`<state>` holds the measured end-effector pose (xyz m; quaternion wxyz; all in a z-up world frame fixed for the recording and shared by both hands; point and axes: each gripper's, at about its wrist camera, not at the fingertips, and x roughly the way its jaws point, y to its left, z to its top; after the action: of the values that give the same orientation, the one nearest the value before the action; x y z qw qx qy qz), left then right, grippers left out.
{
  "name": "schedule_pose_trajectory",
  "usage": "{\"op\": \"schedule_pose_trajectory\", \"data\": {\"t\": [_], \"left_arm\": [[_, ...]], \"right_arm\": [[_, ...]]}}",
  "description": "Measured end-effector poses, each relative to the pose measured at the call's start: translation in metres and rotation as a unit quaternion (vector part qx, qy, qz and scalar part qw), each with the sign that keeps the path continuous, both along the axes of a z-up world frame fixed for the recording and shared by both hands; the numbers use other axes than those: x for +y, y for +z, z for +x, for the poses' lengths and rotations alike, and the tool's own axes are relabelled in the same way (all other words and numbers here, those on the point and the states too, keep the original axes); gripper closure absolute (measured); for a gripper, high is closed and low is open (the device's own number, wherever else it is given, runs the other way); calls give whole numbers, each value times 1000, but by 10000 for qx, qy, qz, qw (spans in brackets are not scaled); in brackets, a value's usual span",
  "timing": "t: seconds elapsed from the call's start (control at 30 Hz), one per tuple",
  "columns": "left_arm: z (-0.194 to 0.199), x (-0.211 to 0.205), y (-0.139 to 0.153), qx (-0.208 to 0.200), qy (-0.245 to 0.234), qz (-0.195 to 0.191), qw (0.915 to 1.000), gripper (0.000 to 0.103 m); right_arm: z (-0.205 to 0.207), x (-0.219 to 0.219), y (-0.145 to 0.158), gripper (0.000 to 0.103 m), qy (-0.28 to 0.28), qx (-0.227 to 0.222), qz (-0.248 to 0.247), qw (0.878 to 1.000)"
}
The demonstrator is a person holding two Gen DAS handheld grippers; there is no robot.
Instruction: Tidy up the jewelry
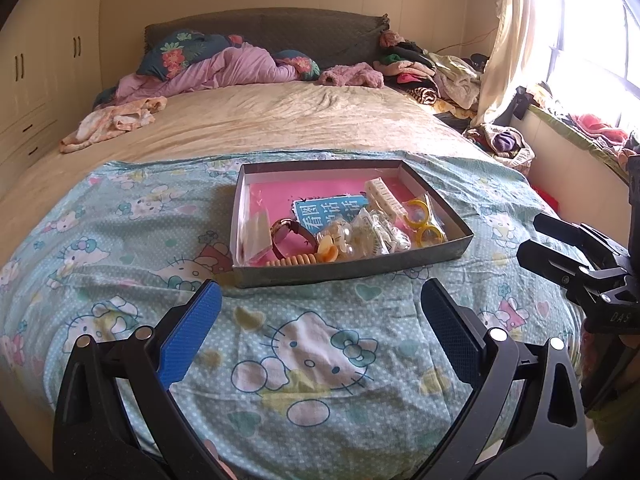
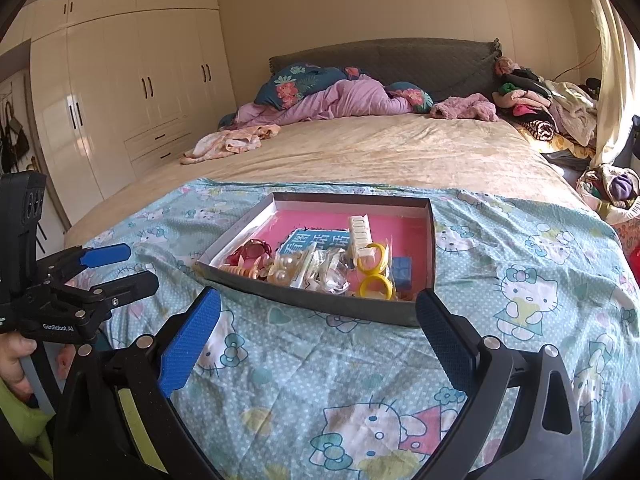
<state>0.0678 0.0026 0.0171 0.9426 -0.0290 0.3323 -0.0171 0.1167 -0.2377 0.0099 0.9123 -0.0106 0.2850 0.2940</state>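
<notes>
jewelry tray ahead of both open jaws

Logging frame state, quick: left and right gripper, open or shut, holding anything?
Left gripper: open, empty, short of the box.
Right gripper: open, empty, at the box's near edge.

From my vantage, a Hello Kitty sheet covers the near end of the bed. A purple quilt and floral pillows lie against the grey headboard. I see white wardrobes left, heaped clothes and a curtain right.
</notes>
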Motion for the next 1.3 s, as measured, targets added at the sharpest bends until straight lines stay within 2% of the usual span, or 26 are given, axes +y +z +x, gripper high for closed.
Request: {"op": "schedule_pose_trajectory", "data": {"t": [0.5,1.0,1.3], "left_arm": [[-13,3,-18,-69,139,-63,9999,10],[-18,-1,-34,-5,95,-177,9998,10],[-20,-2,-36,9,108,-151,9998,10]], "right_arm": [[-13,-8,-18,5,-331,-95,55,9994],[-23,5,-45,5,-361,103,-197,9991],[-21,3,-50,5,-419,193,-262,9986]]}}
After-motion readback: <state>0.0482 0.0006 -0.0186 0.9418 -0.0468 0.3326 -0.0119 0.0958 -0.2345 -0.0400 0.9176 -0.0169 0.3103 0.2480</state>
